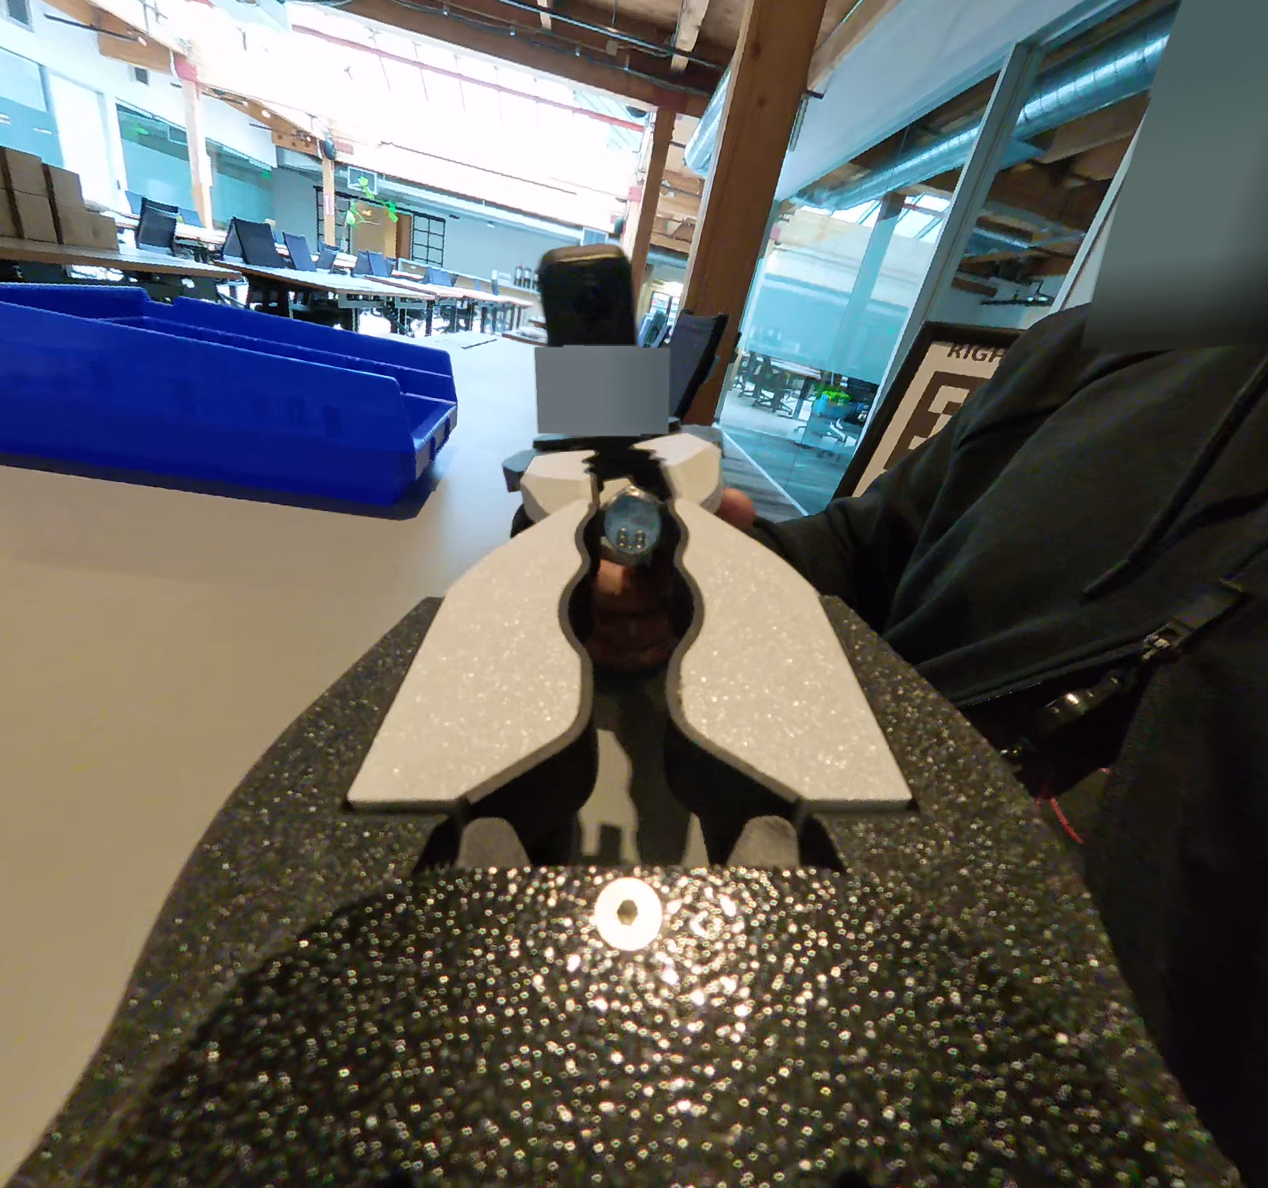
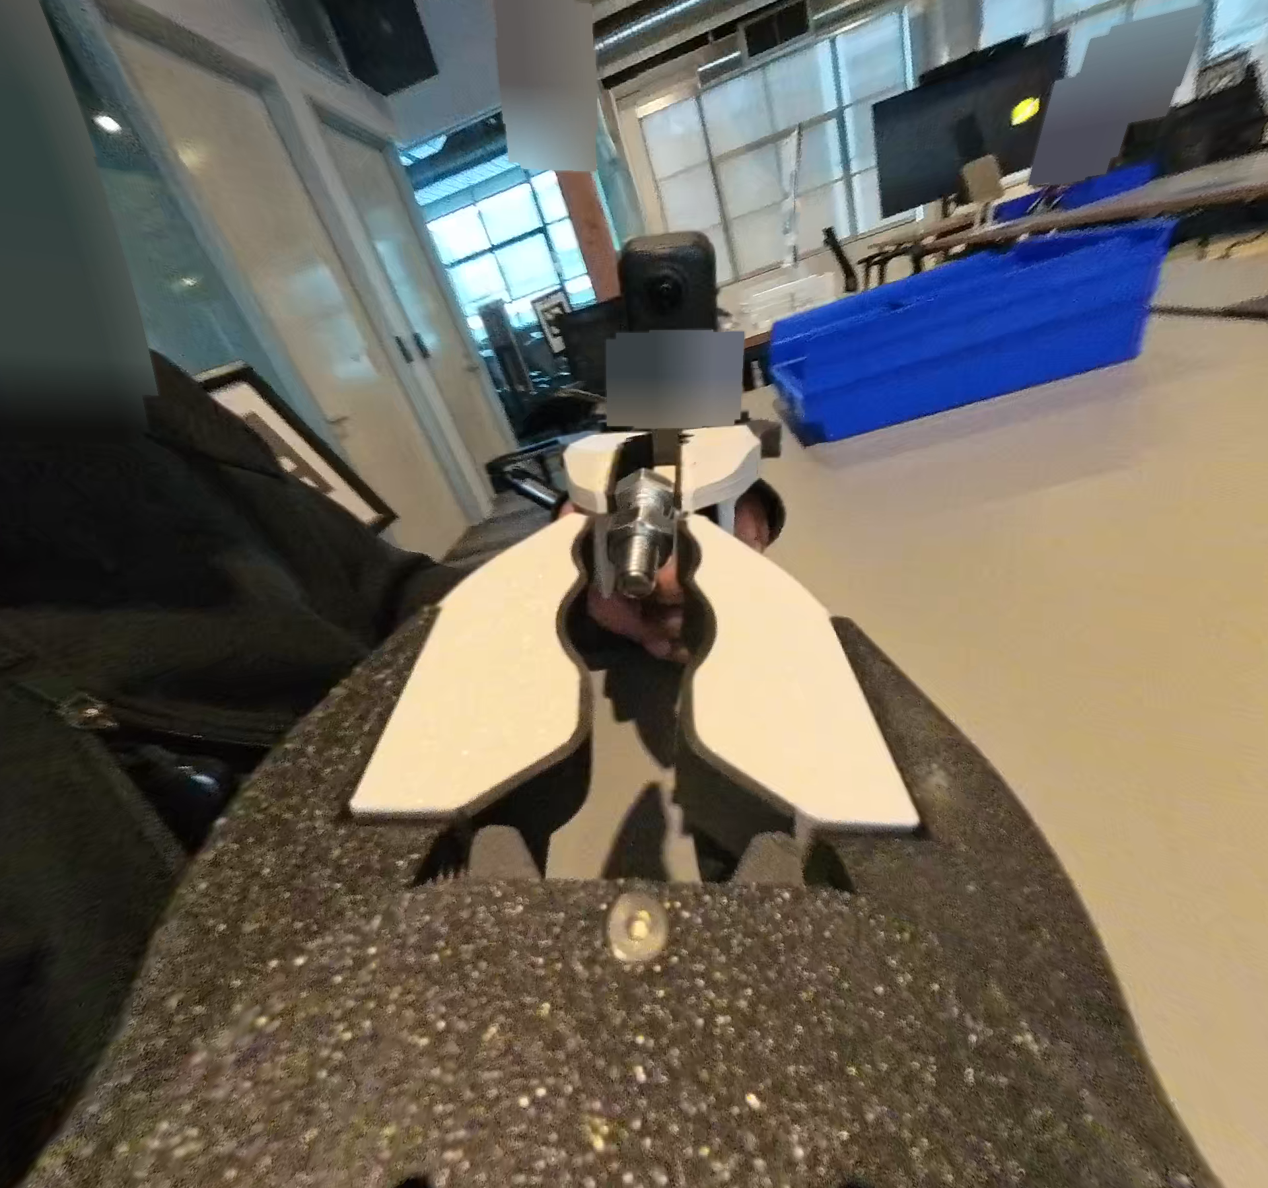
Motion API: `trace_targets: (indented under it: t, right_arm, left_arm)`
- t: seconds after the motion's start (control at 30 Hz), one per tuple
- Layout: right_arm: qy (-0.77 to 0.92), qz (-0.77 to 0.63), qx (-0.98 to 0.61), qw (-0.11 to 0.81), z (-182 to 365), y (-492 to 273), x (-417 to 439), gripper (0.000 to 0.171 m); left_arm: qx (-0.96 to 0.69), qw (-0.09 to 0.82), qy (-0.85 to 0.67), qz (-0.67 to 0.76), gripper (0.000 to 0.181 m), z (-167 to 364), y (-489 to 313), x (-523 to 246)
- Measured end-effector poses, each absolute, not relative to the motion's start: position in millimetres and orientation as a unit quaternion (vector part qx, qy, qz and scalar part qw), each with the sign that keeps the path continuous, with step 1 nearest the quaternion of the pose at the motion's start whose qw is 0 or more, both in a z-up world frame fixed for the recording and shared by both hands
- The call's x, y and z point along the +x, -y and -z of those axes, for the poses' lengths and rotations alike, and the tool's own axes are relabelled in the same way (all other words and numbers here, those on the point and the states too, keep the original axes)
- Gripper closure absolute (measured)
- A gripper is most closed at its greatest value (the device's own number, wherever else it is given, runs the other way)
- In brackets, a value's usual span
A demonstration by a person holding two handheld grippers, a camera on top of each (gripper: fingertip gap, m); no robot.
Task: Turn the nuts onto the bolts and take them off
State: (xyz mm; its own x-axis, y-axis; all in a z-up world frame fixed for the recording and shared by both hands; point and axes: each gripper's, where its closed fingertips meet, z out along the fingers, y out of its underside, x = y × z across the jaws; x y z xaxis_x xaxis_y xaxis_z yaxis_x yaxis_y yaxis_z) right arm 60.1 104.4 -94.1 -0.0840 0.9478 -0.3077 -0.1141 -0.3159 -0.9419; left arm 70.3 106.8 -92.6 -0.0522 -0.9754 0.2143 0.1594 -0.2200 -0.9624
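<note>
A silver hex-head bolt (image 1: pixel 631 531) lay level in mid-air, its head end-on in the left wrist view, its threaded tip towards the right one. A silver hex nut (image 2: pixel 635 503) sat partway along its thread.

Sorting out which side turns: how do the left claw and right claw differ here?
The left claw clamps the bolt by its hex head, flat face toward its camera; the right claw closes around the nut, threaded tip toward its camera. The blue bin sits left of the left claw, right of the right claw. Both are shut, held above the table, facing each other.
</note>
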Motion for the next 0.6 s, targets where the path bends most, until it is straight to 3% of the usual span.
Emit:
trace_targets:
  t: [0.07, 0.17, 0.37, 0.6]
  right_arm:
    - [0.410, -0.578, -0.526, 0.470, 93, -107, 60, 0.133]
    - [0.429, -0.493, -0.524, 0.546, 90, -114, 63, 0.128]
    - [0.490, -0.289, -0.478, 0.669, 88, -112, 63, 0.136]
    - [0.518, -0.220, -0.456, 0.690, 92, -107, 58, 0.143]
  left_arm:
    - [-0.498, 0.475, -0.396, 0.608, 0.165, 90, -109, 67]
    - [-0.492, 0.471, -0.381, 0.626, 0.165, 87, -110, 64]
    - [-0.486, 0.458, -0.373, 0.645, 0.165, 86, -110, 62]
    - [-0.483, 0.447, -0.383, 0.648, 0.165, 87, -106, 65]
